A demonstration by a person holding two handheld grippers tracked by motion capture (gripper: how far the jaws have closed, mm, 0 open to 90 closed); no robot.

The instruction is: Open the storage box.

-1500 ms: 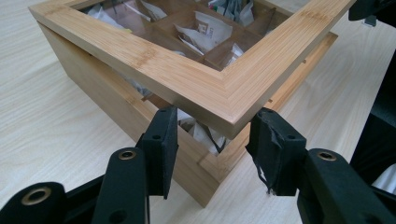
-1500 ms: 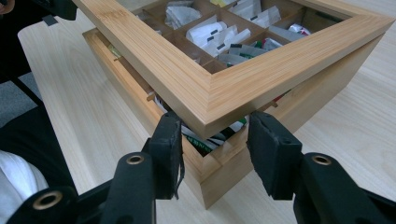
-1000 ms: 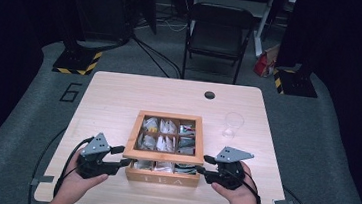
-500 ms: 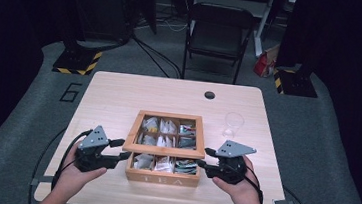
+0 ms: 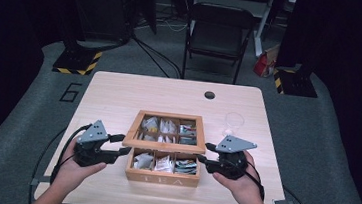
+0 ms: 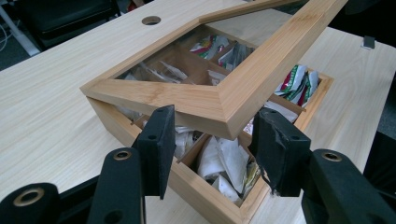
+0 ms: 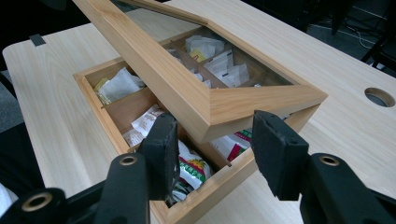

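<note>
Lid (image 5: 164, 141) tilted above the tea box (image 5: 164, 167) at mid-table: your left gripper (image 5: 123, 146) and right gripper (image 5: 203, 153) each straddle a front corner, and I cannot tell whether the jaws press.

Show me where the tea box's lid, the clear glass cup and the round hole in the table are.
lid (image 6: 233, 100), left gripper view, on its raised front corner.
glass cup (image 5: 233, 123), high view, on its side wall.
round hole (image 5: 210, 95), high view, on its dark middle.
</note>
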